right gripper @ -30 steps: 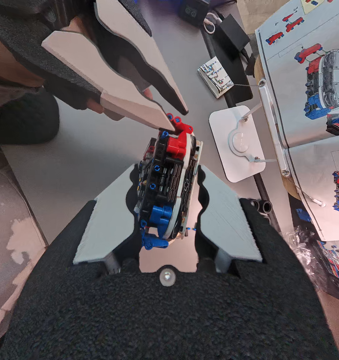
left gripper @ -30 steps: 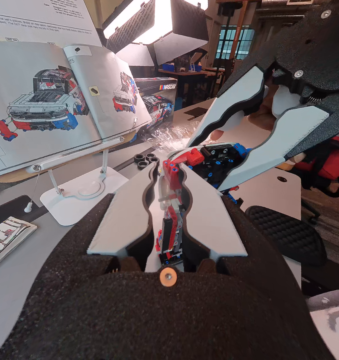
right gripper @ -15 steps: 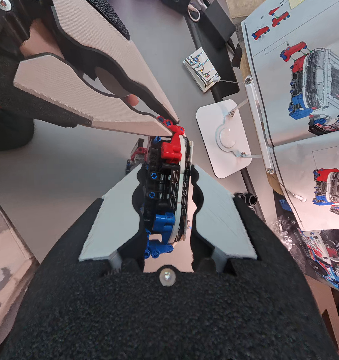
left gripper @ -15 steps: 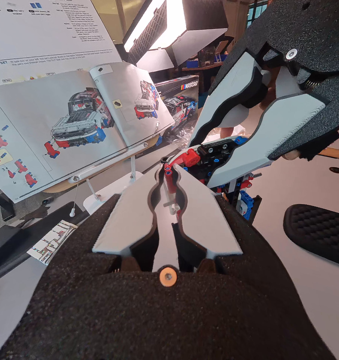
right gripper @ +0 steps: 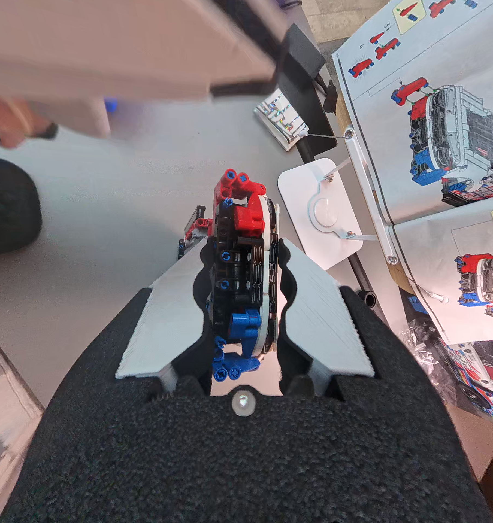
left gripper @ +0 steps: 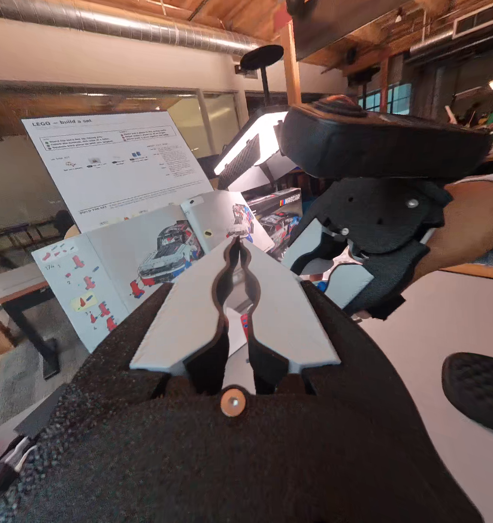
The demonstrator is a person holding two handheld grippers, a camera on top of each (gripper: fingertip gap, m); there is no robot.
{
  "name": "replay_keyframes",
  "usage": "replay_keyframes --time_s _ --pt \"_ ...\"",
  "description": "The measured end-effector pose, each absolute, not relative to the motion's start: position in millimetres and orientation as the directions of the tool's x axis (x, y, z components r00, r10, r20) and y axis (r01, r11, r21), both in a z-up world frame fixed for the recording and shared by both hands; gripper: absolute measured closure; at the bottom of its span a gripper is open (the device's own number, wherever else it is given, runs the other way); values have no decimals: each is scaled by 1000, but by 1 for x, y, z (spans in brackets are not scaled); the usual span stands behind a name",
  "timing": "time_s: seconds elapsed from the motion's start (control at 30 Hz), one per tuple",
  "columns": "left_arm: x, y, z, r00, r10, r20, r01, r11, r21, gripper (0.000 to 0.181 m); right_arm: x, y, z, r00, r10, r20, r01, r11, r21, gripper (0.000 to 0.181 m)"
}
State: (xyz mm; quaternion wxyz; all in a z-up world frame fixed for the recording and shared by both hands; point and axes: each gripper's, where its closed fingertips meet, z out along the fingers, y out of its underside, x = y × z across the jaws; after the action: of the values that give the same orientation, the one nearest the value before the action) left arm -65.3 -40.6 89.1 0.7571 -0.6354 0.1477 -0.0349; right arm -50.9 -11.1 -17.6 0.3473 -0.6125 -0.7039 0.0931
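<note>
**Red, blue and black brick model clamped in the right hand-held gripper**

Red, blue, black and white bricks make up the toy car assembly (right gripper: 243, 271) that the right hand-held gripper (right gripper: 243, 246) grips between its two pale fingers (right gripper: 318, 308). The assembly stands on edge in the jaws, its red end pointing away from the camera and its blue end tucked deep near the gripper's base. It hangs above the grey worktop (right gripper: 112, 226), not touching it.

The left hand-held gripper (left gripper: 237, 243) has its fingertips brought together, with nothing visibly caught at the tips. A small red piece (left gripper: 243, 325) shows through the gap lower down between the fingers; whether it is pinched there or lies behind them cannot be told. In the right wrist view this gripper is only a blurred pale shape across the top left.

From the left wrist view, the right hand-held gripper (left gripper: 321, 271) appears just to the right, held in a person's hand (left gripper: 460, 226).

Beside the assembly, a white book stand (right gripper: 318, 215) carries an open instruction booklet (right gripper: 443, 141) showing the car in pictures. A printed sheet (left gripper: 117, 164) stands behind the booklet. A small folded leaflet (right gripper: 282, 119) lies on the worktop beyond the stand. The product box (left gripper: 276, 215) sits to the booklet's right, with crumpled clear plastic bags (right gripper: 420, 348) near it. A black tyre (right gripper: 368, 297) lies by the stand's foot.
</note>
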Motion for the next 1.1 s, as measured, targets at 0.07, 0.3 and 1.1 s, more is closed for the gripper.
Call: replay_keyframes --time_s 0.07,0.3,1.1 --pt "-74 -35 83 950 -282 -131 -104 109 -989 181 -48 -17 -18 -34 918 395 810 257 -527 136" --pt "-73 -39 23 941 -336 36 11 -79 -997 158 -46 -20 -18 -38 917 397 797 267 -542 136" --pt "-67 -36 -1 922 -382 72 -25 -243 -970 175 -46 -17 -19 -47 927 373 780 267 -565 136"
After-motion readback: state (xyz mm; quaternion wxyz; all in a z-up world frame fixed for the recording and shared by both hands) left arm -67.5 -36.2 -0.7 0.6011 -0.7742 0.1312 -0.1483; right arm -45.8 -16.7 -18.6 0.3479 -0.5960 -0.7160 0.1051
